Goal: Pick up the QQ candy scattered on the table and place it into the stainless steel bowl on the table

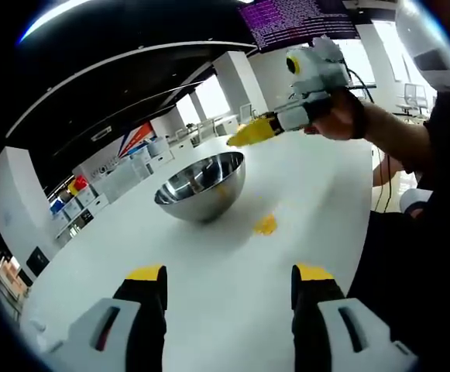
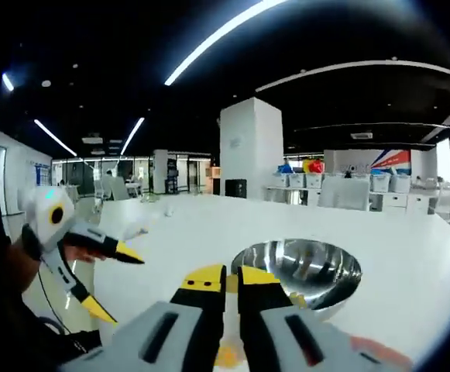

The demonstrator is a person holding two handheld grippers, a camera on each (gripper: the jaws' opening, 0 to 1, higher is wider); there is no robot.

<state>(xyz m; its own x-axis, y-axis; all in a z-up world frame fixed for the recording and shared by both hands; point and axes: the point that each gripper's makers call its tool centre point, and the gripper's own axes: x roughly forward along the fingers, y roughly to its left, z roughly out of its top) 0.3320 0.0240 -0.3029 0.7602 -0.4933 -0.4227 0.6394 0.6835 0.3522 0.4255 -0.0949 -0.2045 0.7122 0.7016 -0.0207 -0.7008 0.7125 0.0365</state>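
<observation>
The stainless steel bowl (image 1: 201, 186) stands on the white table (image 1: 209, 310), with a yellowish patch inside it. One yellow QQ candy (image 1: 265, 225) lies on the table just beside the bowl, nearer to me. My left gripper (image 1: 229, 273) hovers low over the table short of that candy, open with nothing between its jaws. A hand holds my right gripper (image 1: 245, 135) above the bowl's far rim. In the right gripper view, the right gripper (image 2: 232, 279) is shut with a sliver of yellow candy (image 2: 232, 285) pinched between its tips, in front of the bowl (image 2: 298, 267). The left gripper (image 2: 115, 283) shows at the left, open.
The person's arm (image 1: 395, 136) and dark clothing (image 1: 426, 256) fill the right side of the left gripper view. Past the table's far edge are white cabinets with coloured boxes (image 2: 348, 190), a white pillar (image 2: 252, 147) and chairs (image 2: 116, 187).
</observation>
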